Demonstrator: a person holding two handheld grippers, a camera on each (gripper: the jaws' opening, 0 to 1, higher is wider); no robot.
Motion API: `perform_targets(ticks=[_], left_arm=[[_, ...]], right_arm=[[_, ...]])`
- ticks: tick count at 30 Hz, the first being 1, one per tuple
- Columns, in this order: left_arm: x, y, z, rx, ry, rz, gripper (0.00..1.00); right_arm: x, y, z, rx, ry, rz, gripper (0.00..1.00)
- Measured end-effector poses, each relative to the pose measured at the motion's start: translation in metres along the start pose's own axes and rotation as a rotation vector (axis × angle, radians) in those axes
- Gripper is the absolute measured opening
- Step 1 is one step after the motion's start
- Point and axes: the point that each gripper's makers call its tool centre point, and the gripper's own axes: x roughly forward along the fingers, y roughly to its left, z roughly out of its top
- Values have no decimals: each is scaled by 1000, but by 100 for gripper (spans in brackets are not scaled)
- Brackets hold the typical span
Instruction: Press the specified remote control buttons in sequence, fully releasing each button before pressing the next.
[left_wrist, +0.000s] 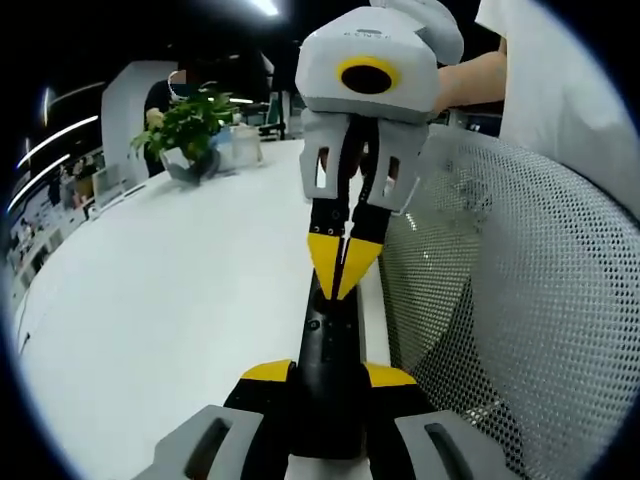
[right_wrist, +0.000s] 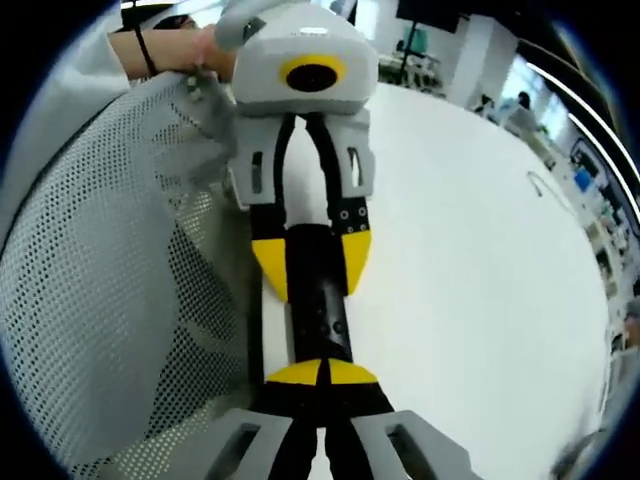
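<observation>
A slim black remote control (left_wrist: 325, 345) lies lengthwise between the yellow-tipped jaws of my left gripper (left_wrist: 328, 374), which is shut on its near end. My right gripper (left_wrist: 342, 265) comes in from the top of the left gripper view, its yellow tips closed together and resting on the remote's upper face. In the right gripper view my right gripper (right_wrist: 322, 373) is shut, its tips touching the remote control (right_wrist: 322, 320) near small buttons. Opposite it, the left gripper (right_wrist: 312, 262) clamps the remote's far end from both sides.
Under the remote spreads a white table (left_wrist: 180, 300), seen again as the table (right_wrist: 470, 250). A white mesh chair back (left_wrist: 520, 300) stands right beside the grippers, also chair back (right_wrist: 110, 280). A potted plant (left_wrist: 190, 125) sits at the table's far end. A person's forearm (left_wrist: 470, 80) holds the right gripper.
</observation>
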Motion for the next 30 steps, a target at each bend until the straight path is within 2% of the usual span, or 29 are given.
perform_targets(ticks=[3,6,12,30], left_arm=[[0,0,0,1,0,-2,25],[0,0,0,1,0,-2,25],[0,0,0,1,0,-1,25],[1,0,0,0,-1,-3,25]], right_arm=[[1,0,0,-50,17,-30,0],[-1,-1,0,23,-42,-37,0],[-4,-2,-3,59,-75,0,0],[-8,-1,-11,95,-58,-15,0]])
